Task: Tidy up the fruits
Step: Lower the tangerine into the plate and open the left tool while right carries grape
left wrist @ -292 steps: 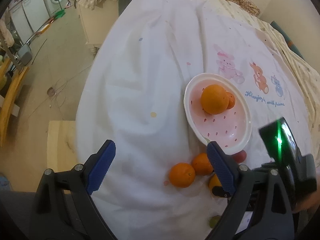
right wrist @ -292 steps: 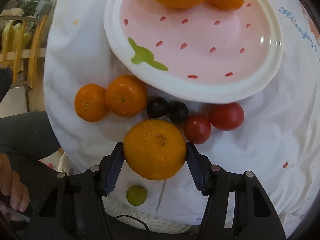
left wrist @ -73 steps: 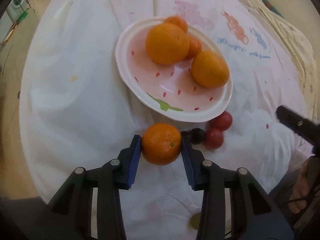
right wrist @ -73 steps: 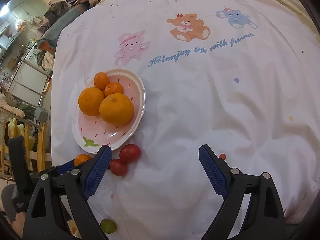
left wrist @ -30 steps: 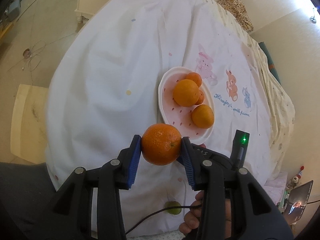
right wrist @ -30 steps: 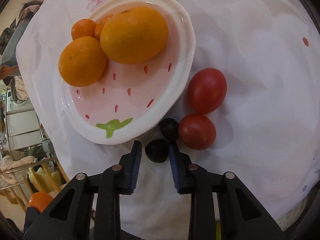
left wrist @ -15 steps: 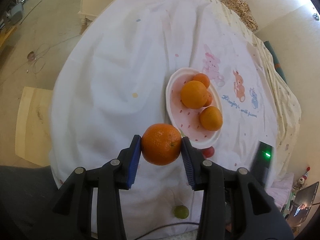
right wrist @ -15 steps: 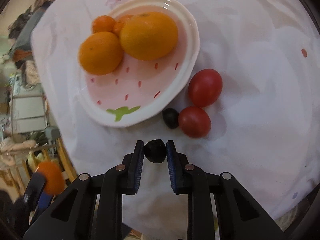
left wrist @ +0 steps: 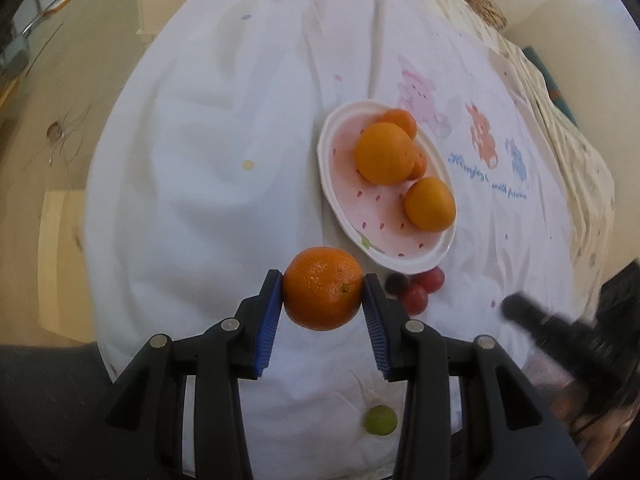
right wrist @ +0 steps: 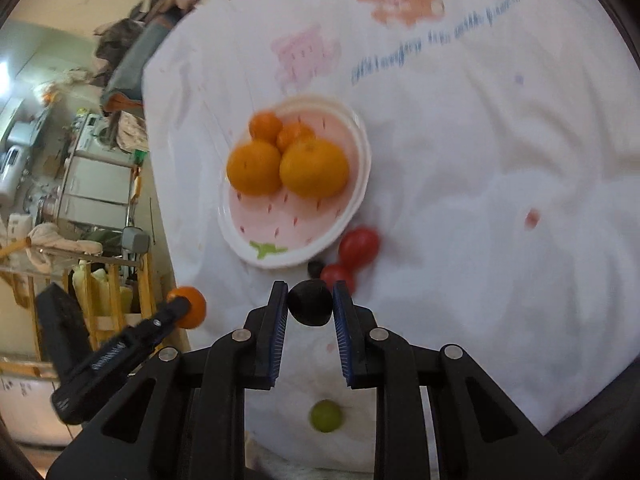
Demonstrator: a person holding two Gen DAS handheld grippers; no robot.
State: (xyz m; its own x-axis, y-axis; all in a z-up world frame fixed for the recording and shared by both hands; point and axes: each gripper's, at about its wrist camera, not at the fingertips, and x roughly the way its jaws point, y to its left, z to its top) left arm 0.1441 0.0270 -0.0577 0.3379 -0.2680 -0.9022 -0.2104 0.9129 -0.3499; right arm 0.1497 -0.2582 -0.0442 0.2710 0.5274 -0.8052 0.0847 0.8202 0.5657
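A firm, rounded orange (left wrist: 323, 288) was clenched at its widest part by the left claw (left wrist: 323, 294), held above the sheet near the plate (left wrist: 332, 184). A small dark fruit (right wrist: 310, 307), likely soft and easily bruised, was pinched across its middle in the right claw (right wrist: 310, 308), short of the plate.

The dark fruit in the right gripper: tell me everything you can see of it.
The dark fruit is small, roundish and near black with a dull skin; blur hides finer detail. It sits clamped between the blue-padded jaws of the right gripper, one pad on each side, lifted off the white cloth. A second dark fruit lies beyond it beside the plate. Nothing else touches it.
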